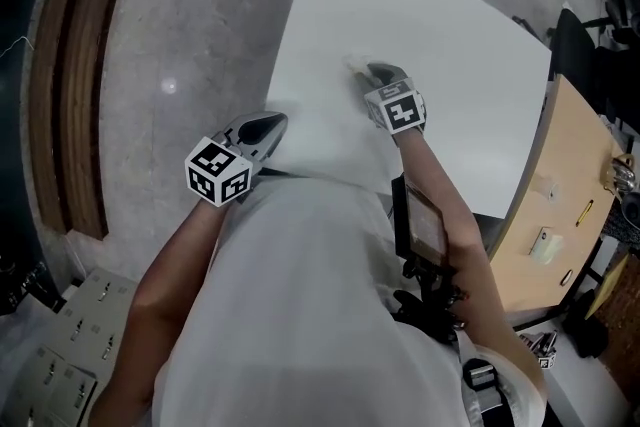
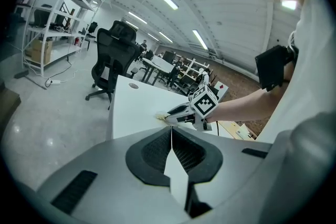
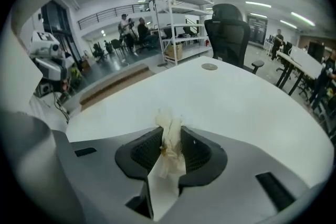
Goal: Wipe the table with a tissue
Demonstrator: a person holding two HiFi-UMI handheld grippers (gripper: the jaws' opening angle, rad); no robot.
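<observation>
A: Where's the tissue (image 3: 170,136)?
B: Crumpled, clamped between the right gripper's (image 1: 362,70) jaws at the middle of the white table (image 1: 470,55).
A: And the left gripper (image 2: 171,136)?
B: Jaws together, empty, by the table's near corner. Grey polished floor (image 1: 200,25); a black office chair (image 3: 229,34) and a white shelf rack (image 3: 181,18) stand beyond.

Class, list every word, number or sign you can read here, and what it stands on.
None can be read.
The left marker cube and right marker cube bear only black-and-white squares, no letters.
Any print on the pale item on the wooden desk is too small to read.
</observation>
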